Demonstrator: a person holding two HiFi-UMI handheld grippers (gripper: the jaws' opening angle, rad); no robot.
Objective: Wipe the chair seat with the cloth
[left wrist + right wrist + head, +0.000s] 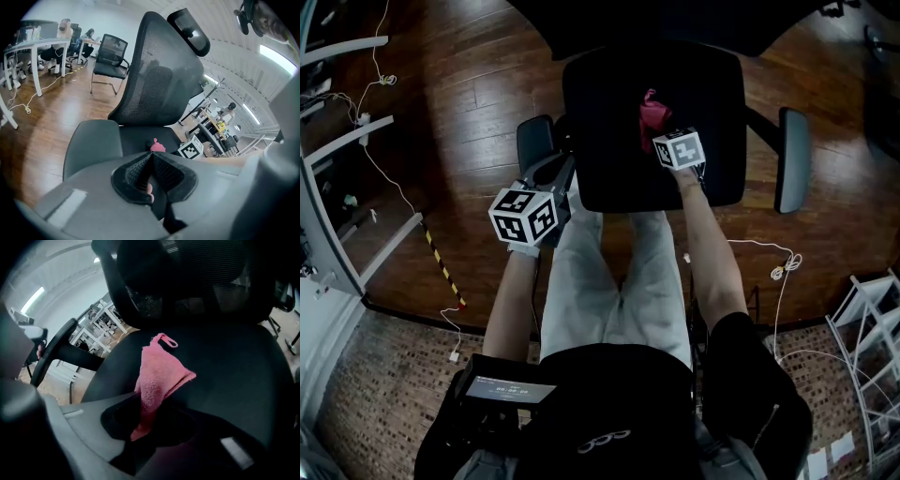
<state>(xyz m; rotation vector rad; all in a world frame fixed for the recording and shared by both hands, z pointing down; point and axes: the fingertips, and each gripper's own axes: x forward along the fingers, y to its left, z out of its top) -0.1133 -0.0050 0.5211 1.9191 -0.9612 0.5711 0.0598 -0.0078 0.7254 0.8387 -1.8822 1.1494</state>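
Observation:
A black office chair stands in front of me, its seat (609,141) dark and flat. My right gripper (664,141) is over the seat's middle, shut on a pink cloth (157,376) that lies forward onto the seat (225,376). In the head view the cloth (652,114) shows just beyond the marker cube. My left gripper (555,178) hangs at the seat's left front corner, beside the left armrest (534,141); its jaws are shut with nothing between them. The left gripper view looks along them at the seat (140,138), the mesh backrest (159,75) and the cloth (157,146).
The chair's right armrest (793,157) sticks out to the right. White cables (783,272) trail over the wooden floor. A yellow-black striped strip (442,267) lies at the left. White shelving (874,328) stands at the lower right. Other chairs and desks (110,54) are behind.

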